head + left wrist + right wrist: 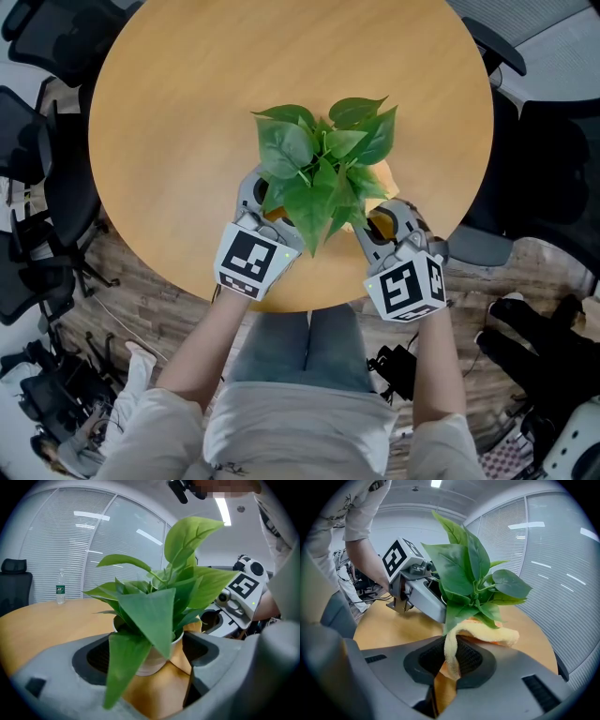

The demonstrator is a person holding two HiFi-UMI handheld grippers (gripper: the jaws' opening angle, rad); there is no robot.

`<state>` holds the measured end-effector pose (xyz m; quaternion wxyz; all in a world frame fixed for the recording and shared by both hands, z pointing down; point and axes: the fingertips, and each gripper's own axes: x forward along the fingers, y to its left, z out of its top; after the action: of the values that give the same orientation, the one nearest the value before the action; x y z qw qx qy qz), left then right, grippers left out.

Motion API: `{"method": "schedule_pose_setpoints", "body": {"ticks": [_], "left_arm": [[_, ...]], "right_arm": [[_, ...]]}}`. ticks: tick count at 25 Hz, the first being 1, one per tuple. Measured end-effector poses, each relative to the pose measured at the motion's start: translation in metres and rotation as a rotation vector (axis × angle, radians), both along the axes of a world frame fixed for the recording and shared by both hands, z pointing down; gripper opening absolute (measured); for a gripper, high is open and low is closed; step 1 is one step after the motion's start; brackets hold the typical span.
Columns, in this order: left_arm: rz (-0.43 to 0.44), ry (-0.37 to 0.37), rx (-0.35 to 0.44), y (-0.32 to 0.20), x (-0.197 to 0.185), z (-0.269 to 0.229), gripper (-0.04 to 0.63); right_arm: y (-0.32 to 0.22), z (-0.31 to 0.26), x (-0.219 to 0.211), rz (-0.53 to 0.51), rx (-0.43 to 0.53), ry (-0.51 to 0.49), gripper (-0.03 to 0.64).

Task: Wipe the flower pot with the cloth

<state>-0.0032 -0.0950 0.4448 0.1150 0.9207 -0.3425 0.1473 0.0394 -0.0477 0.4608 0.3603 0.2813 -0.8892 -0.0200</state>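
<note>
The flower pot (157, 660) is white and stands on the round wooden desk (187, 112), close to its 6 o'clock edge in the head view. There it is almost wholly hidden under the broad green leaves of its plant (323, 169).

In the left gripper view the pot sits right between the jaws of the left gripper (147, 657). The dark pad at 9 o'clock and the one at 3 o'clock both meet its sides, so the jaws, spread wide, grasp the pot. A long leaf hangs down over the 9 o'clock pad. In the head view the left gripper (261, 202) comes at the plant from about 8 o'clock.

The right gripper (382, 225) comes in from about 4 o'clock. Its jaws are clenched on the yellow-orange cloth (487, 632). In the right gripper view a twisted strand of it runs down into the narrow gap between the jaws of the right gripper (450, 667). The rest of the cloth folds away toward 1 o'clock, under the lowest leaves and against the pot's side. The pot itself does not show in that view.

Farther out, a water bottle (60, 594) stands at the desk's far edge before a glass wall with blinds. Dark office chairs (37, 150) ring the desk.
</note>
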Motion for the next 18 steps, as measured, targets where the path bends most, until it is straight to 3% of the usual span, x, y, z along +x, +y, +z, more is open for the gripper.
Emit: {"method": "schedule_pose_setpoints", "body": {"ticks": [10, 18], "left_arm": [[-0.183, -0.013, -0.017, 0.0041, -0.0025, 0.001, 0.453], [-0.17, -0.012, -0.011, 0.0051, -0.0023, 0.0013, 0.453]], "right_arm": [[0.003, 0.0019, -0.0037, 0.0, -0.01, -0.013, 0.046], [0.0041, 0.0022, -0.0036, 0.004, -0.018, -0.02, 0.045]]}}
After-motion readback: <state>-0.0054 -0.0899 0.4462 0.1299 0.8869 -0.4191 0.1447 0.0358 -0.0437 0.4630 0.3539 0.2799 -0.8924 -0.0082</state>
